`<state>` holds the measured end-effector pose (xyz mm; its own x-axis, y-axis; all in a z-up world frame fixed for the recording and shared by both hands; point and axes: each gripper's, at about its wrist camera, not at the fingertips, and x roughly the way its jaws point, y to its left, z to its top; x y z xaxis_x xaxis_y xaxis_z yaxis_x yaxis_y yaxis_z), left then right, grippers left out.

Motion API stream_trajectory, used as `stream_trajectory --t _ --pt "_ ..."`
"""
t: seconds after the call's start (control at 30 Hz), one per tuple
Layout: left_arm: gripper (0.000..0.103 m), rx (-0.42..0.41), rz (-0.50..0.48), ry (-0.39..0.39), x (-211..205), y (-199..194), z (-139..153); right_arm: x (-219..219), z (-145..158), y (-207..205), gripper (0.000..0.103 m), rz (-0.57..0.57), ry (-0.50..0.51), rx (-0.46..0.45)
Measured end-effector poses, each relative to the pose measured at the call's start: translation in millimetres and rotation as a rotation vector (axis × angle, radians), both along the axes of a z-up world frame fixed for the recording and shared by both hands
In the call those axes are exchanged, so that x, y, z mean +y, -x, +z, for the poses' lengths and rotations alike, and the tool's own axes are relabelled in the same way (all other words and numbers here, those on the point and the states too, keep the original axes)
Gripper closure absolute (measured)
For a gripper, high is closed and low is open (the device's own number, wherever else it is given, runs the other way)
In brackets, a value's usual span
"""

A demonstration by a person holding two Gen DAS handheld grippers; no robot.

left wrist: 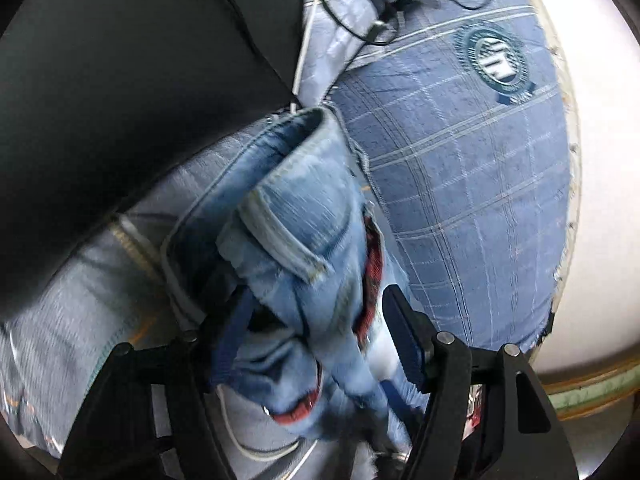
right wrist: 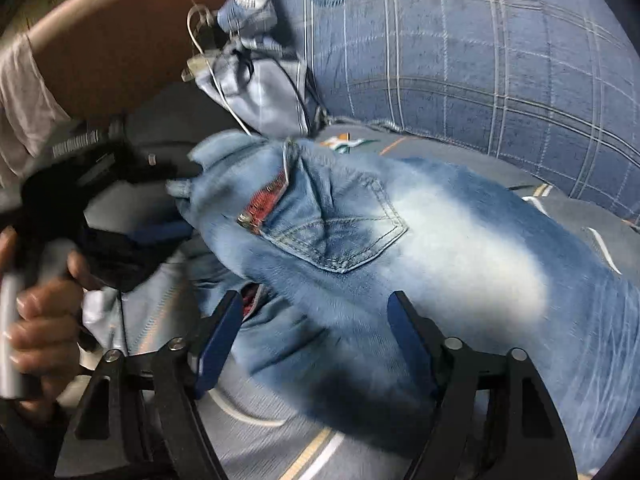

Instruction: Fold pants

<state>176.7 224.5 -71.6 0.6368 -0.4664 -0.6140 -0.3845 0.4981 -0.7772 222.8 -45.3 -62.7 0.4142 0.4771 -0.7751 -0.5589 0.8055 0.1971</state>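
Light blue jeans lie bunched on the bed, waistband end toward me, with red lining showing beside a back pocket. My left gripper has a thick wad of the waistband between its blue pads and grips it. From the right wrist view, the left gripper bites the jeans' left edge. My right gripper stands open just over the seat of the jeans, with the fabric spread under and between its fingers. Both pictures are blurred.
A blue plaid cushion with a round crest lies behind the jeans. Thin cables and crumpled pale cloth sit at its near end. A person's hand and forearm hold the left gripper. A dark panel fills the left.
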Motion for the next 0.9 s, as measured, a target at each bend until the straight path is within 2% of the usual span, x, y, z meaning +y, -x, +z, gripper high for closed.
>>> stream_trajectory --t 0.03,0.07,0.13,0.27,0.3,0.33,0.43,0.53,0.6,0.67,0.73,0.8,0.9 --pt "0.036 0.003 0.003 -0.004 0.4 -2.0 0.1 4.6 -5.6 -3.0 0.049 0.007 0.005 0.019" --pt "0.038 0.006 0.010 -0.010 1.1 -5.3 0.5 6.9 -11.4 -4.9 0.067 0.003 0.016 0.037" --pt "0.060 0.010 0.026 -0.023 0.3 -6.4 2.2 4.4 -19.1 -7.6 0.082 -0.040 0.051 0.052" --pt "0.074 -0.045 0.047 -0.047 -2.5 -1.0 13.8 -12.1 -11.3 -4.7 0.091 -0.074 -0.038 0.061" --pt "0.081 -0.071 0.049 -0.054 -3.1 1.6 19.6 -14.8 -4.4 -2.2 0.091 -0.085 -0.055 0.051" --pt "0.083 -0.110 0.048 -0.071 -4.6 7.2 28.9 -15.4 3.3 -0.1 0.092 -0.090 -0.066 0.039" --pt "0.083 -0.202 0.049 -0.121 -11.2 27.7 56.2 -19.0 30.7 12.9 0.092 -0.097 -0.096 -0.019" --pt "0.083 -0.211 0.045 -0.157 -16.9 52.2 62.5 -26.5 46.1 27.9 0.092 -0.103 -0.129 -0.029" --pt "0.083 -0.174 0.040 -0.202 -21.7 60.3 53.1 -29.0 39.5 38.3 0.092 -0.096 -0.118 -0.015" --pt "0.080 -0.073 0.017 -0.272 -27.6 56.6 32.8 -27.9 21.1 43.0 0.091 -0.094 -0.092 0.025" --pt "0.072 0.046 -0.006 -0.270 -26.4 48.0 9.4 -22.1 -9.3 42.5 0.089 -0.092 -0.044 0.069" --pt "0.066 0.090 -0.017 -0.265 -23.6 44.1 -0.3 -27.8 -27.7 45.6 0.087 -0.106 -0.061 0.092" --pt "0.048 0.077 0.014 -0.324 -22.0 47.5 7.5 -36.2 -17.2 44.2 0.067 -0.103 -0.125 0.130"
